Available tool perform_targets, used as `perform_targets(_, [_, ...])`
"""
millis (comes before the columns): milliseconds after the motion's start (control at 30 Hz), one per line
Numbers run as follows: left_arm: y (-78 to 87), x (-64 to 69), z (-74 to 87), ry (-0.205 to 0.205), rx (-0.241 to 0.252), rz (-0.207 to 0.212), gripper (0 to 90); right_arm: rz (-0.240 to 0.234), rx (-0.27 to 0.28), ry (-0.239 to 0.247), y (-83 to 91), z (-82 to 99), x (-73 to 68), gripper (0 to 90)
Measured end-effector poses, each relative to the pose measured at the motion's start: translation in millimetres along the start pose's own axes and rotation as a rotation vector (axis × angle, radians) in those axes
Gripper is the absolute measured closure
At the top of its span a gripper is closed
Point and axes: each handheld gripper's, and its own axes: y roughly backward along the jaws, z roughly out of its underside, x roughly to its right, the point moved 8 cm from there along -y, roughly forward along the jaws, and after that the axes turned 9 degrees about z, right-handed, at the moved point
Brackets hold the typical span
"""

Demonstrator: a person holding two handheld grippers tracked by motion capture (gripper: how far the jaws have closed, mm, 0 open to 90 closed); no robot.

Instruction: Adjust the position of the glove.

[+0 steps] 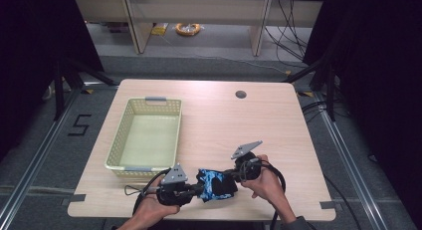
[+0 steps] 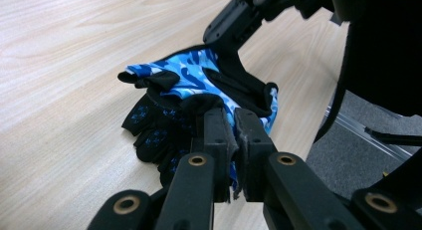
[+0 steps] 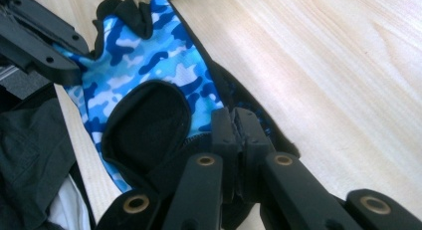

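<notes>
Lying near the front edge of the bench (image 1: 239,125), between the person's two hands, is a fingerless glove (image 1: 216,185) in blue camouflage fabric with black trim. In the left gripper view the glove (image 2: 199,85) is showing short black finger stubs dotted with small blue marks, curling toward the wood, while its blue-and-white patterned back is facing up. In the right gripper view the same glove (image 3: 144,70) is showing a black-edged oval opening in its back and a black cuff at its far end.

The left hand-held gripper (image 1: 191,189) is clamping one edge of the glove; its jaws are standing nearly together with a thin fold of blue fabric pinched between them, as the left gripper view (image 2: 233,155) is showing. The right hand-held gripper (image 1: 234,177) is gripping the opposite edge, its jaws (image 3: 238,140) likewise pressed close on the black hem beside the oval opening. Both are holding the glove stretched between them, low over the wood; whether it is touching the surface I cannot tell.

Sitting on the left half of the bench, well apart from the glove, is a pale yellow-green perforated plastic basket (image 1: 169,110) with grey handles at both short ends; nothing is lying inside it.
</notes>
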Motion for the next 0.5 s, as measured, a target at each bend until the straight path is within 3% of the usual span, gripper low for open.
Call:
perform_targets(200, [-4.9, -1.9, 0.3, 0.035, 0.001, 0.006, 84.8, 0.006, -0.025, 0.030, -1.4, -9.1, 7.0, 88.6])
perform_targets(233, [-6.1, -2.6, 0.6, 0.031, -0.001, 0.008, 84.8, 0.010, -0.008, 0.029, -3.9, -11.1, 8.4, 88.7])
perform_targets(500, [-19.9, -4.5, 14.9, 0.059, -0.050, 0.014, 84.4, -0.022, -0.063, 0.032, -13.8, -4.3, 14.7, 88.5])
